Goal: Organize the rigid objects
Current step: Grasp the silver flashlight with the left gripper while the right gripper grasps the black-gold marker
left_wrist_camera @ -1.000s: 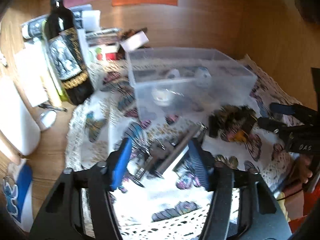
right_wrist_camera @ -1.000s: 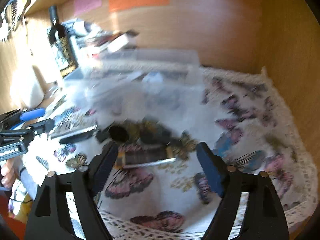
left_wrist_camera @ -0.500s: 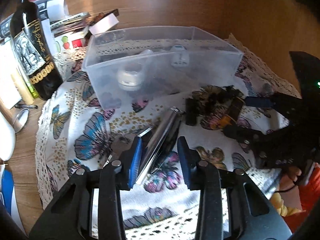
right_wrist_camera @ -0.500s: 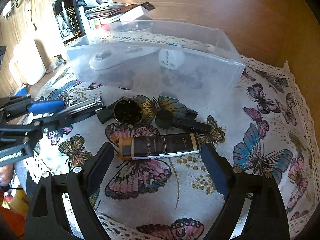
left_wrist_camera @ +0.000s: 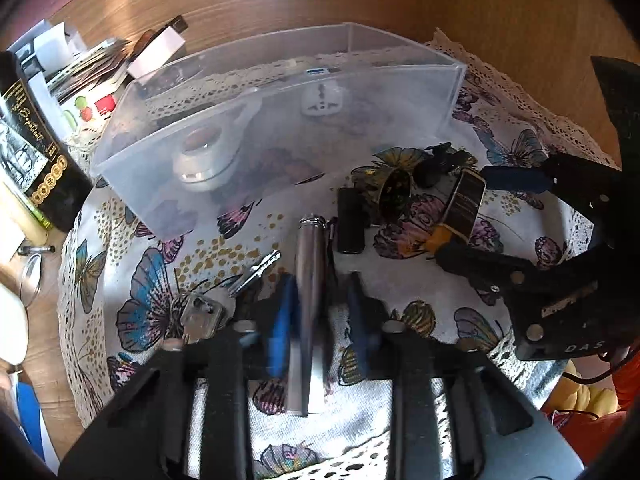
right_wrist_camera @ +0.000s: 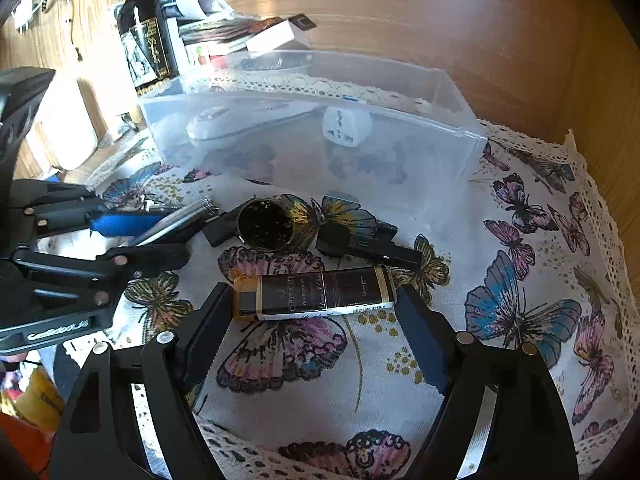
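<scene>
A clear plastic bin (left_wrist_camera: 452,92) (right_wrist_camera: 460,148) stands on the butterfly cloth and holds a white adapter (left_wrist_camera: 323,100) (right_wrist_camera: 346,126) and a white round item (left_wrist_camera: 200,156). My left gripper (left_wrist_camera: 318,300) (right_wrist_camera: 138,238) straddles a silver metal tube (left_wrist_camera: 310,264) (right_wrist_camera: 182,216); its jaws are narrow but a gap shows on the right side. My right gripper (right_wrist_camera: 314,304) (left_wrist_camera: 466,216) is open around a dark brown labelled bar (right_wrist_camera: 316,292) (left_wrist_camera: 466,200), fingers at each end. A round dark tin (right_wrist_camera: 266,224) (left_wrist_camera: 394,192) and black small parts (right_wrist_camera: 360,242) lie between them.
Keys (left_wrist_camera: 224,300) lie left of the tube. A black block (left_wrist_camera: 350,220) lies beside the tube tip. A wine bottle (right_wrist_camera: 146,48) (left_wrist_camera: 32,152) and stacked boxes (right_wrist_camera: 256,36) stand behind the bin. Wooden walls close the back and right.
My left gripper has moved forward over the silver tube and its jaws have narrowed around it. My right gripper has come closer to the brown bar, with its fingers now at the ends.
</scene>
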The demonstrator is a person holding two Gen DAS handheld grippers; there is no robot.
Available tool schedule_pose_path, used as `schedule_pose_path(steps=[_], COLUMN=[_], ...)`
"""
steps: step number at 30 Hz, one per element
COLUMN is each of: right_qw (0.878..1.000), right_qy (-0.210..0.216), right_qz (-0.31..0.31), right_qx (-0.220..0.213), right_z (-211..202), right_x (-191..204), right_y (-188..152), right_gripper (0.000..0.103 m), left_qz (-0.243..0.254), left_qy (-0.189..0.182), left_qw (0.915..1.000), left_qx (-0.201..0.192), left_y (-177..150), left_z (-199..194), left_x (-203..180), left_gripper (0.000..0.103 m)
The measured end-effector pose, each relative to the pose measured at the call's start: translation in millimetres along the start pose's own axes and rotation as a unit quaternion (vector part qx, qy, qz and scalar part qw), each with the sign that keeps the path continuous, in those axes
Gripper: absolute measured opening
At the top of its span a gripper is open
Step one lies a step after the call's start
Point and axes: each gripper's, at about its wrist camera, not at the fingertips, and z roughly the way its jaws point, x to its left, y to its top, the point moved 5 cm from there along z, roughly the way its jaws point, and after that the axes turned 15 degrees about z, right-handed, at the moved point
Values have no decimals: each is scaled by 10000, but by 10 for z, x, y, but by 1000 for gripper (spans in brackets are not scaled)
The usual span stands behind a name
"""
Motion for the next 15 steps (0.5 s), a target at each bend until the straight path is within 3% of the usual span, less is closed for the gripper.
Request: schedule_pose_path(steps=[9,15], right_qw=[9989,9965], right_qy=[-23,-4], right_qz=[260,300], right_qx=[-397,-785], right_z=[-214,-416], right_x=[-97,-76], right_y=[98,235], right_gripper=[80,80], left_qz=[-312,-507], left_qy=[141,567], left_qw=[9988,9941], left_qx=[-344,-779], left_y=[-49,35], left_z=[-227,-562], left_x=[74,241], left_gripper=[16,16])
